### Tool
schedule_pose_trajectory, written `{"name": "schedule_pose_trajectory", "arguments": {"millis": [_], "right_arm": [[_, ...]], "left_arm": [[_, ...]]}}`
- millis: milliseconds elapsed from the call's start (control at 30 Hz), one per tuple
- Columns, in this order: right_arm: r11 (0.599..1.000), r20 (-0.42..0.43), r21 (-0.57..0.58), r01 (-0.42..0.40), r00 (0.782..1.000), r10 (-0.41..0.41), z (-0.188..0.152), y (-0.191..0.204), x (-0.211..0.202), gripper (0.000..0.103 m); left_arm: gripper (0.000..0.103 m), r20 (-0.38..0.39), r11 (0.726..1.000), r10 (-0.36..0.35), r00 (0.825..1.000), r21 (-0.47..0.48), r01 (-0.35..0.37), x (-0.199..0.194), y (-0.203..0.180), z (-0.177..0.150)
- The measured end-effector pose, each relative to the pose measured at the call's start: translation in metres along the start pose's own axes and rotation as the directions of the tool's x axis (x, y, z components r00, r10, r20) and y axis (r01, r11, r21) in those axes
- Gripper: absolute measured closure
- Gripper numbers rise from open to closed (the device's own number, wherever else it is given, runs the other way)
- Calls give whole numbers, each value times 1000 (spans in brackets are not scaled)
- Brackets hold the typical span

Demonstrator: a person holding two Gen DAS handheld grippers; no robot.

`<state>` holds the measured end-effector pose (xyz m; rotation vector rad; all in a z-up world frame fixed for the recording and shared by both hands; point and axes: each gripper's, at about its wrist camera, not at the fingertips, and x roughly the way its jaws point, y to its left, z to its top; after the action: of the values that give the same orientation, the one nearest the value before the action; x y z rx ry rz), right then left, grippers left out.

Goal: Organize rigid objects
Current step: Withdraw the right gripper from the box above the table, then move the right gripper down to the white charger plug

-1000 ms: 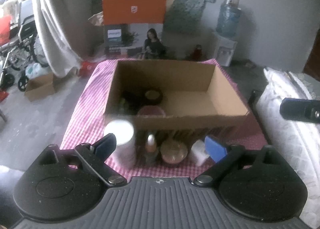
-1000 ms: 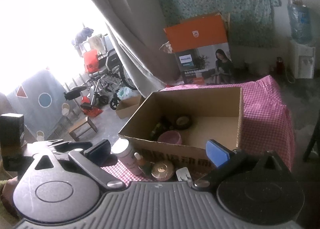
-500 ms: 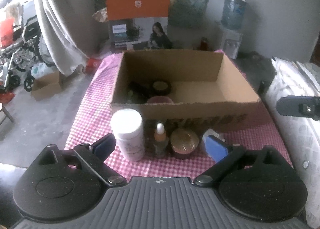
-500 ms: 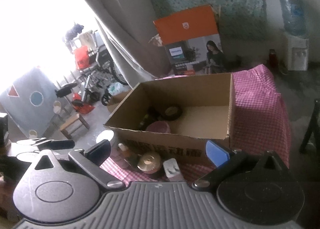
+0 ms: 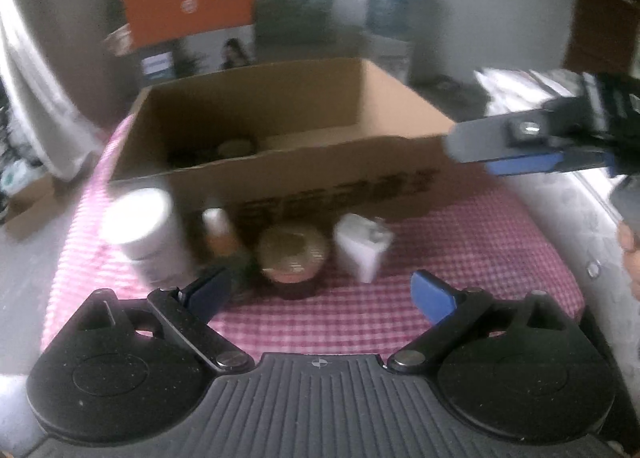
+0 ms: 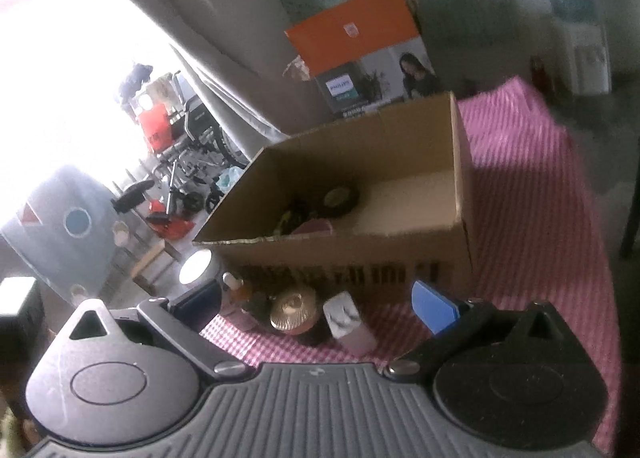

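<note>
An open cardboard box (image 5: 304,161) stands on a pink checked cloth (image 5: 460,258) and holds a few dark items at its left end (image 5: 224,149). In front of it stand a white bottle (image 5: 140,230), a small dropper bottle (image 5: 218,234), a round gold-lidded jar (image 5: 294,254) and a small white container (image 5: 362,246). My left gripper (image 5: 320,290) is open and empty just before the jar. My right gripper (image 6: 316,304) is open and empty, low before the jar (image 6: 294,310) and white container (image 6: 346,318); it also shows in the left wrist view (image 5: 532,145), at the box's right.
An orange and white product box (image 5: 188,37) stands behind the cardboard box. A water dispenser (image 5: 390,25) is at the back right. A pale mattress edge (image 5: 568,197) borders the cloth on the right. A curtain and a wheelchair (image 6: 180,145) are at the left.
Both grippers have moved down and closer to the row of items in front of the box. The right gripper now reaches further into the left wrist view. Both stay open.
</note>
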<state>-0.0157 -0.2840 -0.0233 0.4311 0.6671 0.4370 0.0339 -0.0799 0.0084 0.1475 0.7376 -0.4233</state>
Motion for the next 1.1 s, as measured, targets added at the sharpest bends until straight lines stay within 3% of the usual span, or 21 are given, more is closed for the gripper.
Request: {"name": "schedule_pose_trajectory", "arguments": {"millis": [167, 333, 500, 700, 833, 1100], "right_arm": [[999, -52, 39, 3, 999, -1, -14, -12, 14, 7], [997, -84, 74, -3, 996, 9, -17, -24, 28, 28], [996, -79, 88, -33, 996, 41, -17, -28, 36, 40], [997, -92, 59, -49, 994, 55, -15, -27, 50, 51], [996, -96, 64, -60, 993, 66, -11, -27, 58, 58], [988, -110, 138, -76, 990, 92, -7, -36, 75, 61]], "left_arm": [[9, 14, 995, -65, 998, 81, 63, 18, -21, -7], [19, 10, 985, -102, 995, 141, 100, 36, -36, -9], [30, 15, 980, -140, 990, 142, 136, 46, -39, -11], [43, 26, 984, -124, 992, 131, 120, 56, -38, -12], [47, 27, 987, -119, 992, 116, 115, 58, -32, -12], [50, 21, 990, -105, 994, 94, 103, 65, -27, -13]]}}
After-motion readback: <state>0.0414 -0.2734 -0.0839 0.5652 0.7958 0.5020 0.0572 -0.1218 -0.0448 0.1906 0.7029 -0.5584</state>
